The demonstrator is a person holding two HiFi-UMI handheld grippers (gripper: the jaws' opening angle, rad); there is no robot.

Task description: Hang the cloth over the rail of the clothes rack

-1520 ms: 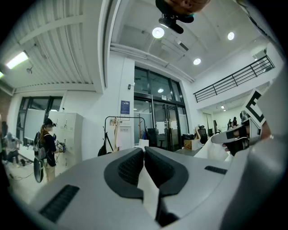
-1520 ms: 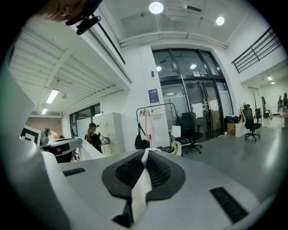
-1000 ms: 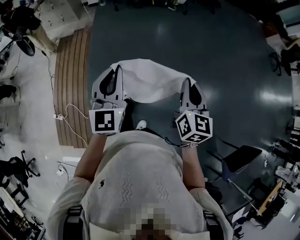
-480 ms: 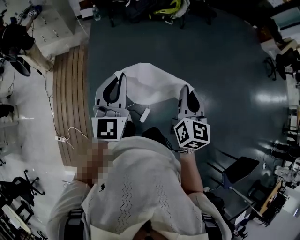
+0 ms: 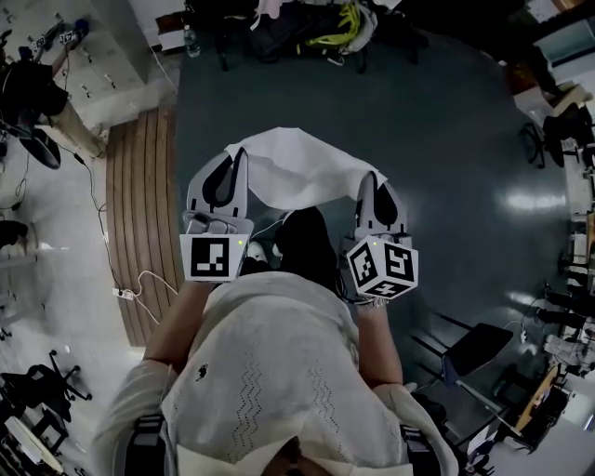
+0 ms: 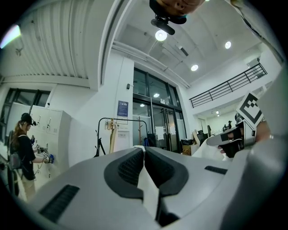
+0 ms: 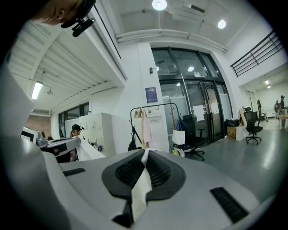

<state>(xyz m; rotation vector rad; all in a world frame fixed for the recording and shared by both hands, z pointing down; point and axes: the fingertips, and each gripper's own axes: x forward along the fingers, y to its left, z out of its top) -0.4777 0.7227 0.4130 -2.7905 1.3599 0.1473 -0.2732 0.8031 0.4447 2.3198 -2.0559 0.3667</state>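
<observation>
Both arms reach forward, side by side. The left gripper (image 5: pixel 238 156) and the right gripper (image 5: pixel 370 178) are each clamped tight on an end of the cloth (image 5: pixel 297 167), which spans between them. The rack (image 7: pixel 154 107) stands far ahead.

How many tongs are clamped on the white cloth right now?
2. The left tongs pinch the cloth at its left end, the right tongs at its right end. The cloth spans between them in front of the person.

Dark glossy floor (image 5: pixel 446 139) bears a slatted wooden strip (image 5: pixel 139 204) and piled bags (image 5: pixel 297 28).
</observation>
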